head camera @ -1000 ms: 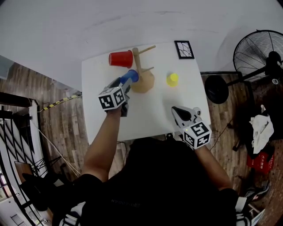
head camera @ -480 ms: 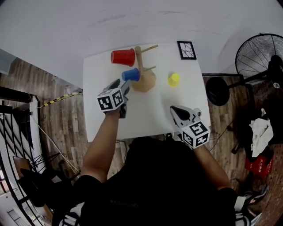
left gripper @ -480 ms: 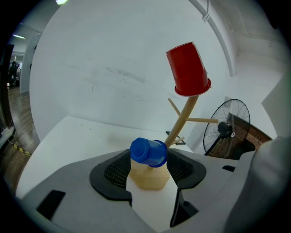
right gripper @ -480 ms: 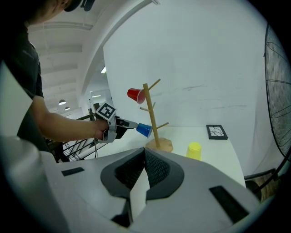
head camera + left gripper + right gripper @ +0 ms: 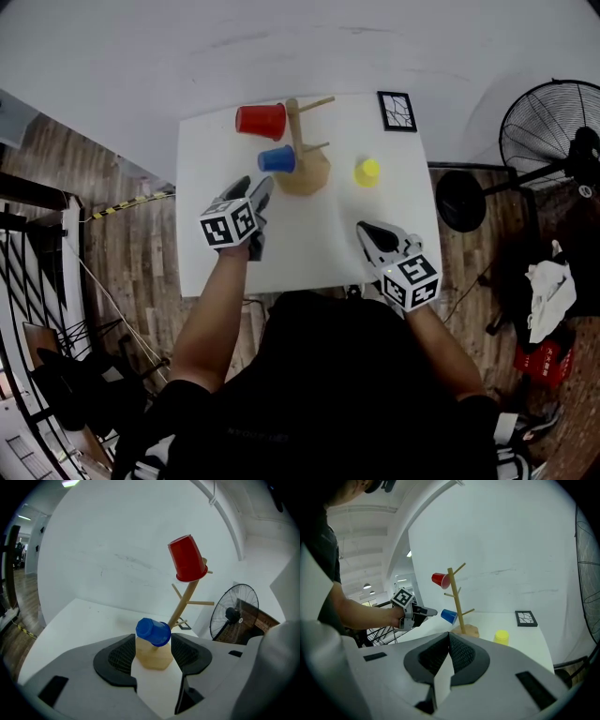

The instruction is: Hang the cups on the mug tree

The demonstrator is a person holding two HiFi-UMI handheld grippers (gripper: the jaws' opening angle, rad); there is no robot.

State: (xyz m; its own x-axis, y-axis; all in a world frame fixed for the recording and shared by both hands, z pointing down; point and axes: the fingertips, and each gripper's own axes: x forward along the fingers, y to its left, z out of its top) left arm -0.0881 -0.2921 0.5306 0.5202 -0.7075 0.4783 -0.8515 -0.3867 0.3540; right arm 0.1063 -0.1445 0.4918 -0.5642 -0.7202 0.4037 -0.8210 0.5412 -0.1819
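The wooden mug tree (image 5: 302, 141) stands at the back of the white table (image 5: 211, 178). A red cup (image 5: 259, 121) hangs upside down on an upper peg, and a blue cup (image 5: 277, 159) hangs on a lower peg on the left. A yellow cup (image 5: 367, 171) stands on the table to the right of the tree. My left gripper (image 5: 255, 190) is open and empty, a short way in front of the blue cup (image 5: 153, 631), which shows between its jaws. My right gripper (image 5: 367, 231) is shut and empty near the front right, its jaws meeting in the right gripper view (image 5: 449, 656).
A small black picture frame (image 5: 396, 108) lies at the table's back right corner. A floor fan (image 5: 553, 117) stands to the right of the table on the wooden floor. A white wall rises behind the table.
My left gripper has drawn back from the blue cup toward me, leaving the cup on its peg. The right gripper has stayed where it was.
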